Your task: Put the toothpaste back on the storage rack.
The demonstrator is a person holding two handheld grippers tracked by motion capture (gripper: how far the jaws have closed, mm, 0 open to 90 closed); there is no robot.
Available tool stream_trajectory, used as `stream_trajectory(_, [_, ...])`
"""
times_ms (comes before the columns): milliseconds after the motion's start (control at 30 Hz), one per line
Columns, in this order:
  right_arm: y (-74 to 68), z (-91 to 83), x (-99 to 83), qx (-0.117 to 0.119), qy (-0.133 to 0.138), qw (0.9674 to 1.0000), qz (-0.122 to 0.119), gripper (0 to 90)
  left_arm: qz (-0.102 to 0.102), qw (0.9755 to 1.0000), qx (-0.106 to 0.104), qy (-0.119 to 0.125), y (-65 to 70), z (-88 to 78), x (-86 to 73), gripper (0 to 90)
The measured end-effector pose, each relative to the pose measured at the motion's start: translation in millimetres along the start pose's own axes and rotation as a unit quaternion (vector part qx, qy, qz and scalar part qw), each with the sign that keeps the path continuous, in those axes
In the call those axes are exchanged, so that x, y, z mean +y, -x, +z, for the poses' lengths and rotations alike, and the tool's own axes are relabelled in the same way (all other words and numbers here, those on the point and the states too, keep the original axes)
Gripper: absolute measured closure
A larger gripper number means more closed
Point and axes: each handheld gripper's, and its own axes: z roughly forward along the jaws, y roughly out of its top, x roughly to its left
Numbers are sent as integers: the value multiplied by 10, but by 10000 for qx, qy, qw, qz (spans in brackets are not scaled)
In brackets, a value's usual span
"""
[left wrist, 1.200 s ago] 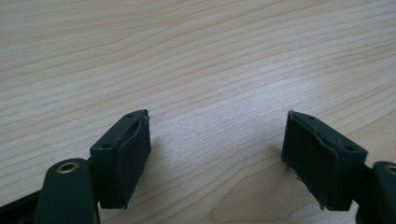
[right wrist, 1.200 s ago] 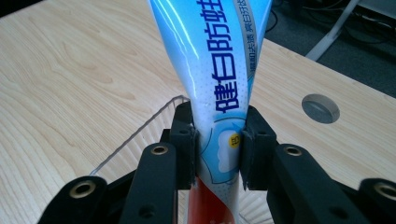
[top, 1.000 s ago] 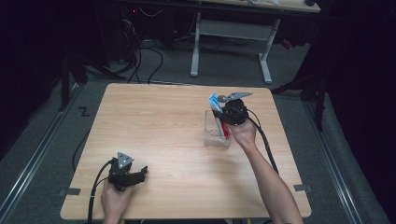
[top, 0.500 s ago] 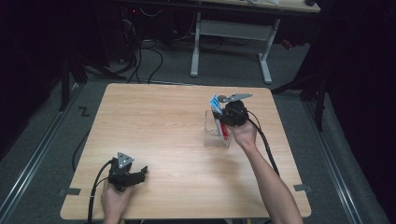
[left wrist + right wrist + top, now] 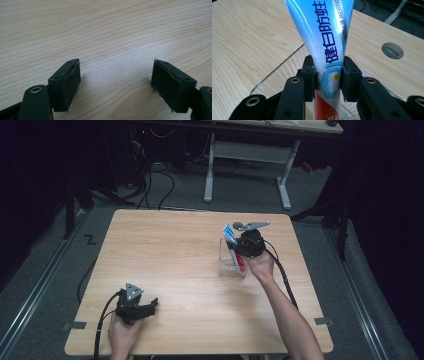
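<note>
- Pale wooden tabletop (image 5: pixel 190 265) is seen from above, with dark floor and desk legs behind it.
- Toothpaste tube (image 5: pixel 324 37) is stood nearly upright, long axis vertical, its red lower end inside the clear container (image 5: pixel 231 261) at the right of the tabletop.
- Right claw (image 5: pixel 328 80) is set about the tube's lower body; its jaws have just been opening, and the pads are seen at or barely off the tube's sides.
- Left claw (image 5: pixel 116 83) is rested wide open and empty, well apart near the front left edge.
- Any lift or release is judged to fall to the right hand, along the vertical axis.
</note>
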Motion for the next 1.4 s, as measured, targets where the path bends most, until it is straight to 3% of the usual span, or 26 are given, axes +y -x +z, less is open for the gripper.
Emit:
stream_trajectory(433, [-54, -10, -6, 126, 13, 9999, -19, 626, 3, 10000, -1, -2, 1, -1, 0, 239])
stream_trajectory(767, [-28, -141, -8, 73, 150, 9999, 32, 546, 2, 10000, -1, -1, 1, 0, 0, 239])
stream_trajectory(1400, [88, -521, -42, -179, 576, 9977, 300, 565, -1, 10000, -4, 1, 0, 0, 0, 239])
